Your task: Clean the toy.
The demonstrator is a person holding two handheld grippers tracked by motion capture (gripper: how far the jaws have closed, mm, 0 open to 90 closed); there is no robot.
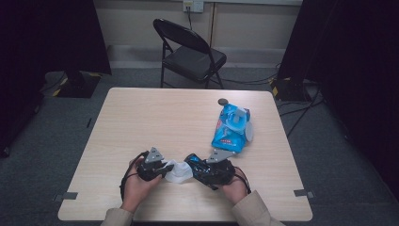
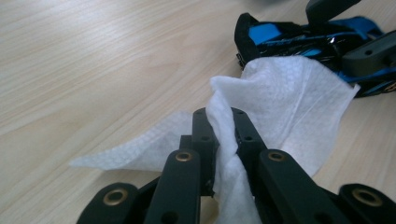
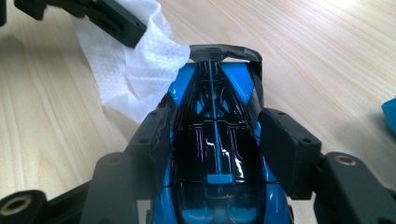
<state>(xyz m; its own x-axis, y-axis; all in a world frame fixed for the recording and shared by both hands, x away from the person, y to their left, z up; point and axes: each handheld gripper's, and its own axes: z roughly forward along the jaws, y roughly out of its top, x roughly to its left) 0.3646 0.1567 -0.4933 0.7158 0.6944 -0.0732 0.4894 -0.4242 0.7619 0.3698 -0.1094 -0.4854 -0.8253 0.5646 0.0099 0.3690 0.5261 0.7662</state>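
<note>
Pale wood-grain laminate covers the desk [image 1: 141, 117], which stands on grey carpet with a black folding chair [image 1: 190, 49] pushed back beyond its far edge. We find the work gathered at the near edge, between the person's two hands. The right tongs [image 3: 212, 135] are clamped on the flanks of a blue and black toy car [image 3: 212, 154], its nose pointing toward the other hand; we judge this grip serves to steady the car so that its front can be wiped. The left tongs [image 2: 219, 135] are clenched on a bunched fold of a white wet wipe [image 2: 289, 98], whose free part drapes against the car's front end, touching it. A blue wipes pack [image 1: 230, 129] lies just beyond the right hand (its flap appears lifted), close enough for a fresh sheet. A small dark round object [image 1: 222, 101] sits past the pack; we cannot tell what it is.
</note>
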